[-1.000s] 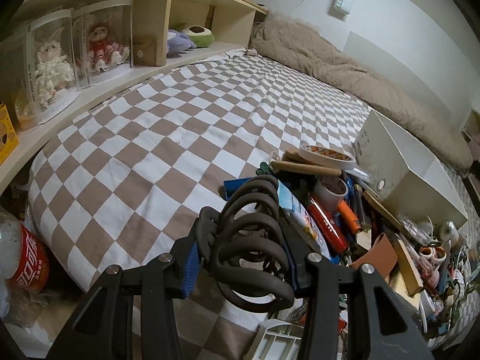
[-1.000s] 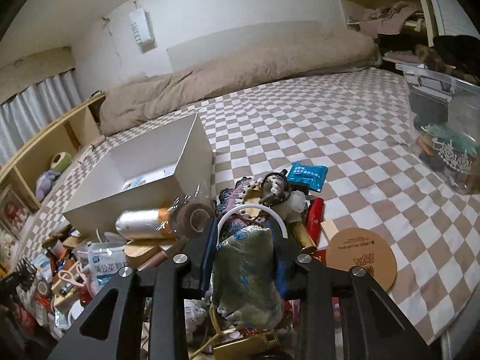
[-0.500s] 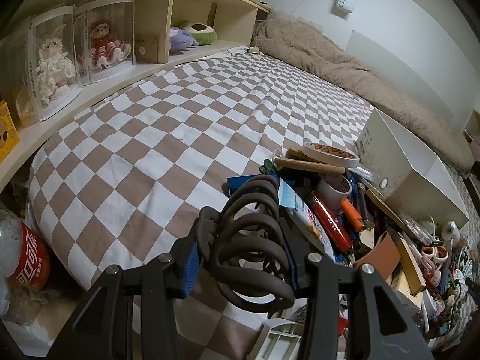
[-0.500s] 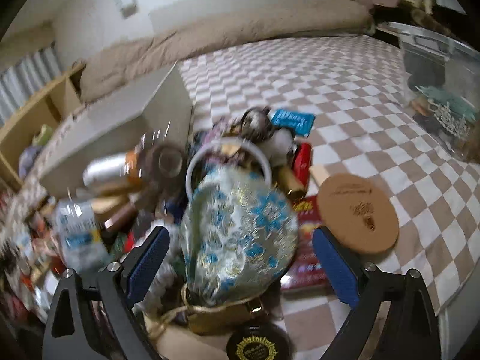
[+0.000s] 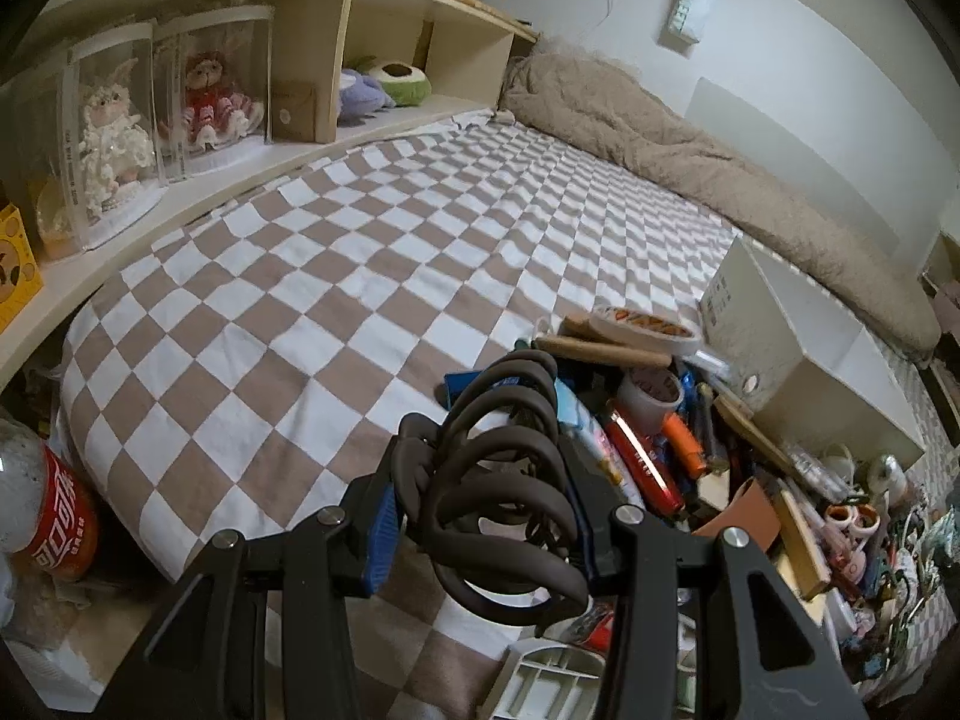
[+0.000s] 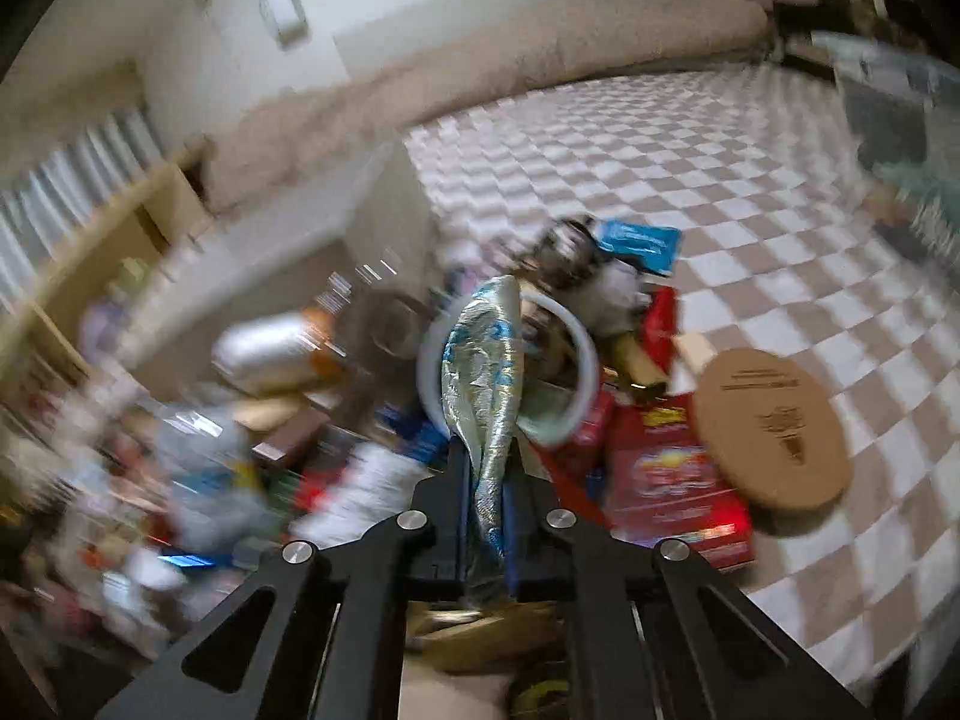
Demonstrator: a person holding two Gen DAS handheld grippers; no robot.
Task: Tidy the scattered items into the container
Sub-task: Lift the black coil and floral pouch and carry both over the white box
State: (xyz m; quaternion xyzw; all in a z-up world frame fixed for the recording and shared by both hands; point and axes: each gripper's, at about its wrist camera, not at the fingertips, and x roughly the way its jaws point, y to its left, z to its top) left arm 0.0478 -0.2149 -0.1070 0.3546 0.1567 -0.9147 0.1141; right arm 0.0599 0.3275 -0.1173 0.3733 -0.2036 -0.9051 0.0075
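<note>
My left gripper (image 5: 480, 516) is shut on a large dark brown hair claw clip (image 5: 504, 480), held above the near edge of the checkered bed. The white box (image 5: 798, 360) stands open to the right, beyond a heap of scattered items (image 5: 690, 438). In the blurred right wrist view, my right gripper (image 6: 486, 492) is shut on a green-and-blue brocade pouch (image 6: 486, 372), pinched flat between the pads and standing up over the heap. Behind and left of the pouch lies the white box (image 6: 288, 252).
A round cork coaster (image 6: 774, 426) and a red packet (image 6: 672, 480) lie right of the pouch. A white ring (image 6: 576, 372) sits behind it. A cola bottle (image 5: 54, 516) stands at the bed's left corner. Shelves with boxed dolls (image 5: 168, 108) run along the left.
The right gripper opened wide around the brocade pouch, then closed tight on it, squeezing it flat. The left gripper has kept still with the hair claw clip.
</note>
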